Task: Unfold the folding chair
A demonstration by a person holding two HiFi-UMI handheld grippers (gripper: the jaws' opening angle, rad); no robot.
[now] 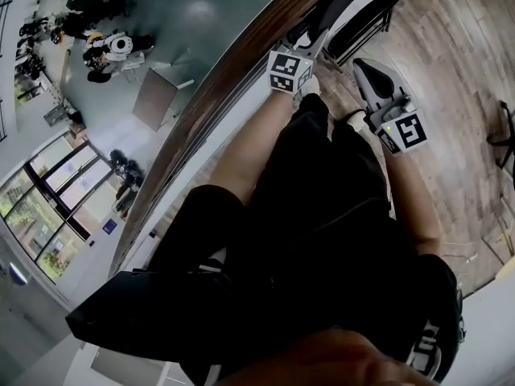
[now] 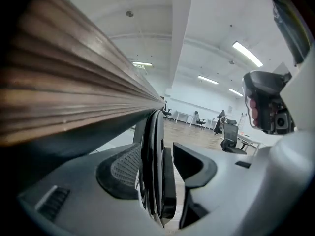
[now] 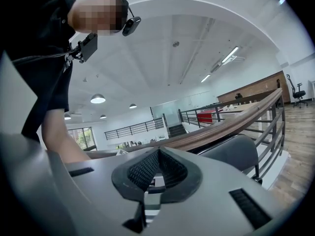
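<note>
The folded chair [image 1: 354,13], black-framed with a grey pad, leans against the railing under the wooden handrail [image 1: 213,99]. My left gripper [image 1: 312,45] reaches to the chair's near edge. In the left gripper view its jaws stand open around the chair's thin black edge [image 2: 156,166]; the edge lies close to the left pad [image 2: 123,168], with a gap to the right pad [image 2: 197,163]. My right gripper [image 1: 368,77] hovers just right of the chair, shut and empty. In the right gripper view its pads [image 3: 142,171] meet, with the chair's grey pad [image 3: 235,154] beyond them below the handrail [image 3: 231,122].
Past the railing the floor drops to a lower hall with tables and people [image 1: 109,51]. The wood floor [image 1: 451,47] runs to the right, where an office chair's base [image 1: 503,131] stands. More office chairs [image 2: 230,137] and desks stand far down the room.
</note>
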